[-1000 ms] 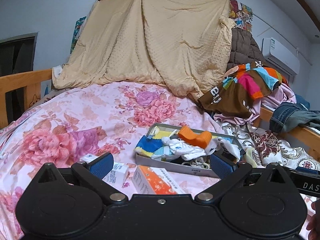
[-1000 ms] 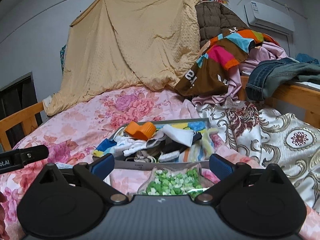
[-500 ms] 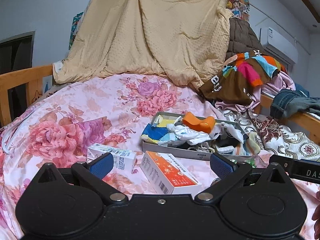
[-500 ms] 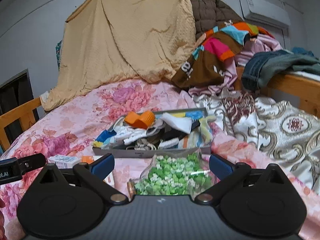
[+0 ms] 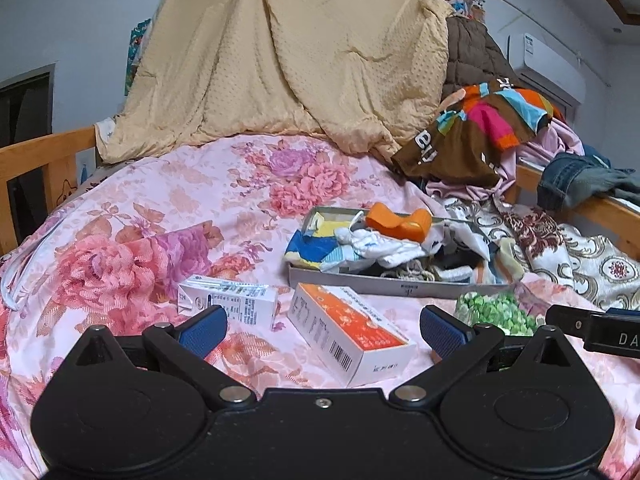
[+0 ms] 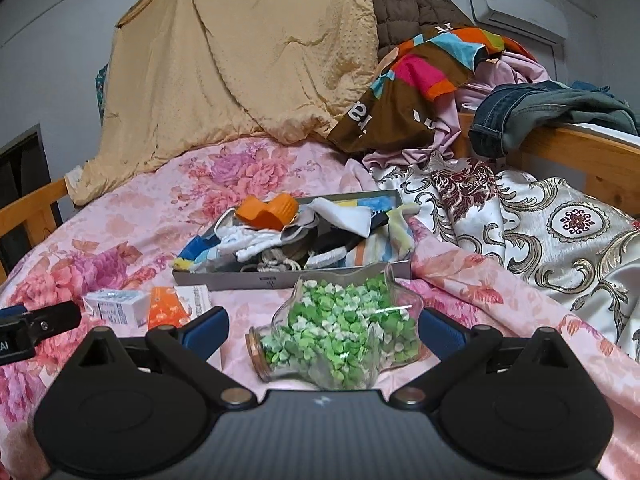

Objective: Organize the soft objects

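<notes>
Socks and rags [image 5: 380, 246] lie heaped in the grey tray [image 5: 344, 280] on the floral bedspread [image 5: 160, 220], an orange piece [image 5: 400, 222] on top. Left gripper [image 5: 322, 326] hangs with jaws spread wide over the orange box [image 5: 348, 326], white carton [image 5: 230, 300] beside. Right gripper [image 6: 322, 326] likewise wide apart, empty, flanking the toppled jar [image 6: 340, 328] of green stars.
</notes>
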